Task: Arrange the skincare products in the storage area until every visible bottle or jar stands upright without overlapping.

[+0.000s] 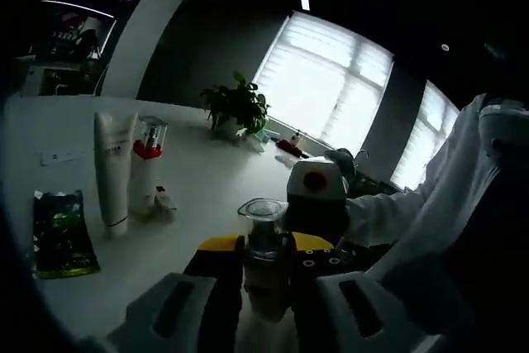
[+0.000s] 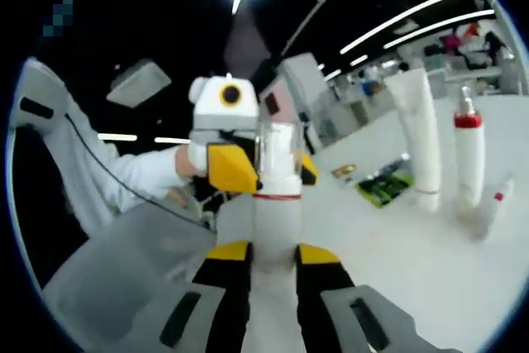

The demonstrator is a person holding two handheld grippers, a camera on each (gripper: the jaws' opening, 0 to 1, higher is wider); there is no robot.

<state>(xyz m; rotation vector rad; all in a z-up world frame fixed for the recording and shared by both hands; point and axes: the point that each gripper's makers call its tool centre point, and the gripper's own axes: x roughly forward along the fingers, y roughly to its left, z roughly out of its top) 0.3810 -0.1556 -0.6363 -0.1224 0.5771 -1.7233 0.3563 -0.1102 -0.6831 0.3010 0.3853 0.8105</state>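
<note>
Item: clear-capped bottle (image 2: 275, 179), clamped by both the right gripper (image 2: 273, 258) and left gripper (image 1: 264, 274) above the white table (image 1: 207, 179). Step: handover. Next: one releases; stand it beside the upright white tube (image 1: 111, 171).

In the left gripper view, the left gripper (image 1: 266, 274) rises from 6 o'clock with its jaws closed on a clear-capped bottle (image 1: 264, 254), and the right gripper (image 1: 316, 196) meets it from 3 o'clock. In the right gripper view, the right gripper (image 2: 273, 266) also clamps this bottle, the left gripper (image 2: 227, 142) arriving from 9 o'clock. White sleeves (image 1: 430, 204) lead back behind each opposite gripper.
</note>
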